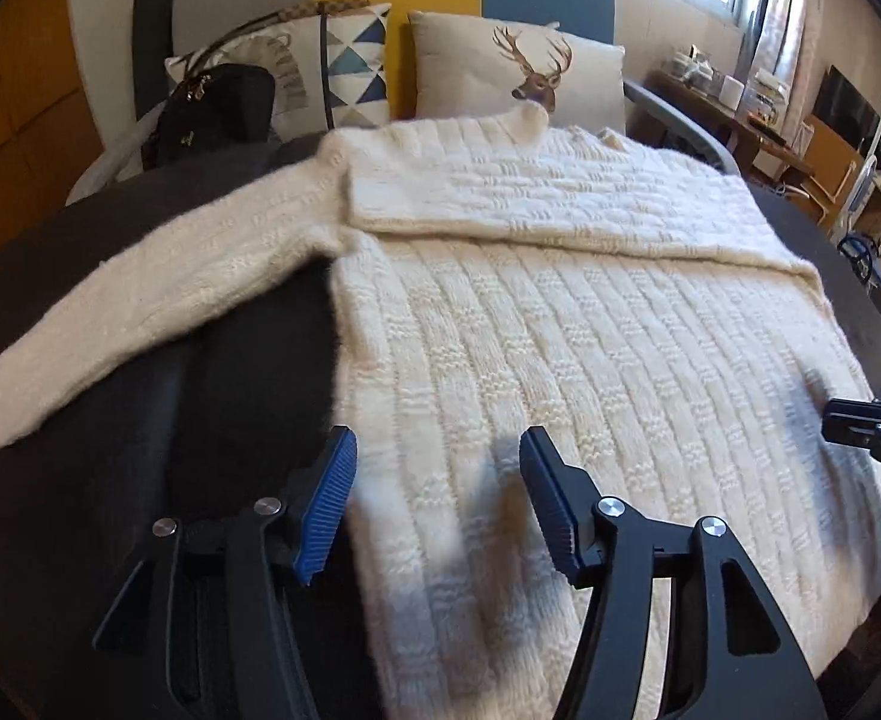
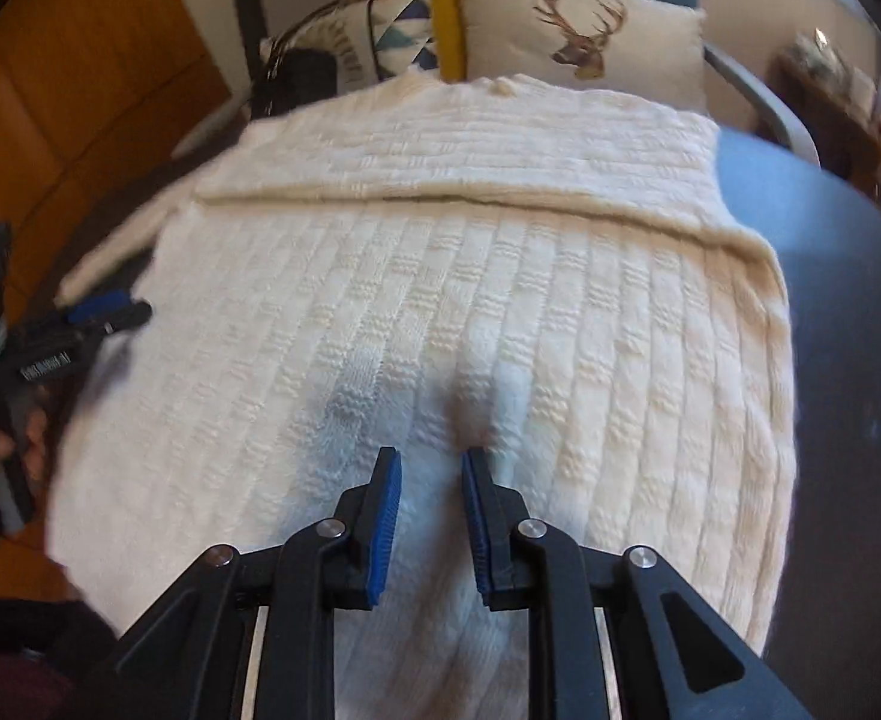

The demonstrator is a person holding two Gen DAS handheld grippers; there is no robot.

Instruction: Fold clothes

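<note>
- A cream knitted sweater (image 1: pixel 560 330) is lying flat on a dark sofa (image 1: pixel 110 240), and it is covering most of the seat.
- One sleeve (image 1: pixel 530 192) is lying folded across the chest, and the other sleeve (image 1: pixel 140 312) is stretching out to the left over the dark seat.
- The left gripper (image 1: pixel 437 468) is hovering over the near left edge of the sweater; its jaws are standing wide apart and are holding nothing.
- The right gripper (image 2: pixel 431 468) is sitting low over the near middle of the sweater; its jaws are only a little apart, with a small ridge of knit rising just ahead of them. Whether they are pinching the fabric, I cannot tell.
- Open seat is showing to the left of the sweater body and also along its right edge.
- Two cushions (image 1: pixel 524 72) are leaning on the backrest, just behind the collar, and a black bag (image 1: pixel 212 114) is sitting at the far left corner.
- The near hem is being hidden under both grippers, and the cuff of the spread sleeve is cut off by the picture edge.
- The right wrist view is blurred, mostly at its left side, where the left gripper is hard to make out.
</note>
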